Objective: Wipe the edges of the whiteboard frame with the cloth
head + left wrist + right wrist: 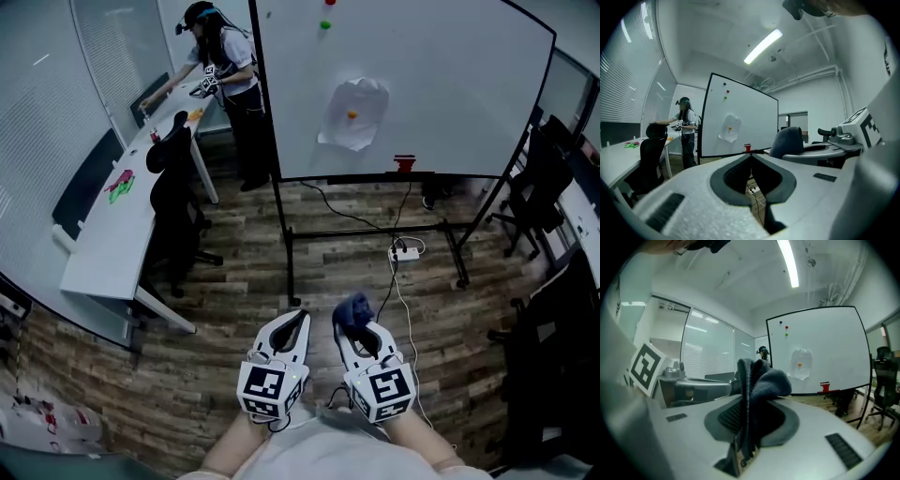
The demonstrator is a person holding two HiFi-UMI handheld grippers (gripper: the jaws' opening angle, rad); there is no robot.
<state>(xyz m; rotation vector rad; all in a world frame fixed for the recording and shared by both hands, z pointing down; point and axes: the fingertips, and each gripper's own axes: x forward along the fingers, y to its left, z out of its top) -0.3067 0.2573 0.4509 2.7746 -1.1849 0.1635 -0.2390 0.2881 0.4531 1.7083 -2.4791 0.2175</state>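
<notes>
Your dark cloth (761, 380) is bunched and pinched tight in your right claw (359, 323), low in front of you above the wooden floor (244, 272). The whiteboard frame (375, 176) stands well apart ahead (a paper sheet (354, 114) hangs on the board). Your left claw (293, 323) has its jaws closed together on nothing.

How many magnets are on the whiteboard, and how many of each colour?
Dark magnet: 1
Red magnet: 1
Green magnet: 1
Orange magnet: 1
Total: 4
</notes>
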